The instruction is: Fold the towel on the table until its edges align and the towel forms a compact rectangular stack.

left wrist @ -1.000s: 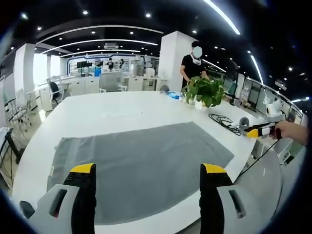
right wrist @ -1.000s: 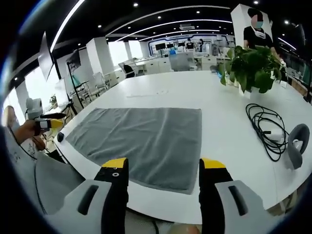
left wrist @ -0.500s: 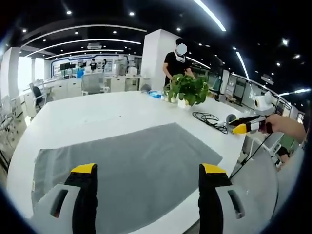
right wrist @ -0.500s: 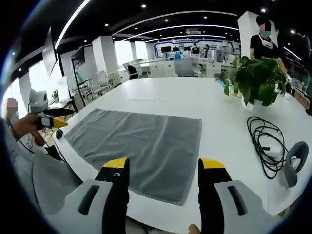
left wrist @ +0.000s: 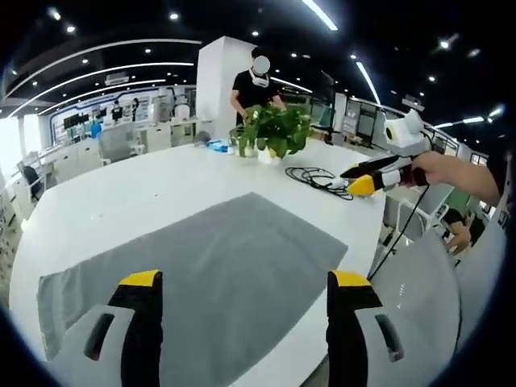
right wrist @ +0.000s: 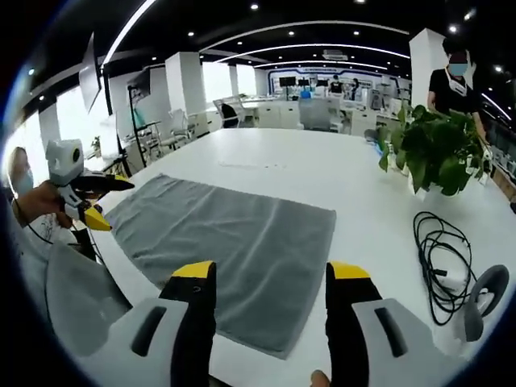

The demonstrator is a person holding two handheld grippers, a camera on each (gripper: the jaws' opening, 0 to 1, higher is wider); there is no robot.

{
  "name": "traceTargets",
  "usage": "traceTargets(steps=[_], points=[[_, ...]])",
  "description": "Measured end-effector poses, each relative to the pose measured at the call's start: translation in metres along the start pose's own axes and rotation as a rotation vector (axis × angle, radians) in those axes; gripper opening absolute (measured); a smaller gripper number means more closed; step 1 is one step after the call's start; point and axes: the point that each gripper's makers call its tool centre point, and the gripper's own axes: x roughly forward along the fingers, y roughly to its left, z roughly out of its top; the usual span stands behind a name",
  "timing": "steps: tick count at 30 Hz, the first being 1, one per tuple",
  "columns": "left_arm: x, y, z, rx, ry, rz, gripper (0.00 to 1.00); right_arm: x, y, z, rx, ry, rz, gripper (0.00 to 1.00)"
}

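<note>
Grey towel (left wrist: 201, 282): flat, unfolded, soft, limp; take by near corners.
Left gripper (left wrist: 234, 278): jaws apart, empty.
Right gripper (right wrist: 262, 270): jaws apart, empty.

A leafy green plant (right wrist: 436, 151) in a white pot stands on the far part of the white table (right wrist: 322, 165), and a person in a black top (right wrist: 457, 84) stands right behind it. A black cable (right wrist: 436, 255) lies in loose loops on the table nearer the edge, with a grey round-ended device (right wrist: 481, 297) beside it. Beyond the table are white pillars (right wrist: 185, 85), desks and office chairs (right wrist: 232, 112) under long ceiling light strips (left wrist: 326, 16).
</note>
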Motion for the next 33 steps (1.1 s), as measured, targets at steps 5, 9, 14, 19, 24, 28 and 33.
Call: traceTargets(steps=[5, 9, 14, 19, 24, 28, 33], points=[[0.018, -0.015, 0.007, -0.006, -0.022, -0.053, 0.86, 0.01, -0.014, 0.002, -0.006, 0.021, 0.001, 0.54], [0.038, -0.018, 0.002, 0.016, -0.004, -0.097, 0.84, 0.02, -0.023, 0.001, -0.018, 0.052, 0.002, 0.54], [0.053, -0.026, 0.006, 0.031, -0.001, -0.139, 0.81, 0.034, -0.033, 0.005, -0.031, 0.064, 0.014, 0.53], [0.066, -0.04, 0.005, 0.063, 0.011, -0.183, 0.81, 0.049, -0.043, 0.006, -0.073, 0.074, 0.002, 0.52], [0.083, -0.059, -0.005, 0.155, 0.05, -0.276, 0.81, 0.058, -0.049, 0.008, -0.07, 0.071, -0.003, 0.51], [0.092, -0.073, -0.008, 0.229, 0.075, -0.349, 0.81, 0.066, -0.053, 0.008, -0.08, 0.076, 0.001, 0.5], [0.105, -0.087, -0.005, 0.279, 0.079, -0.407, 0.81, 0.077, -0.062, 0.01, -0.086, 0.077, 0.002, 0.5]])
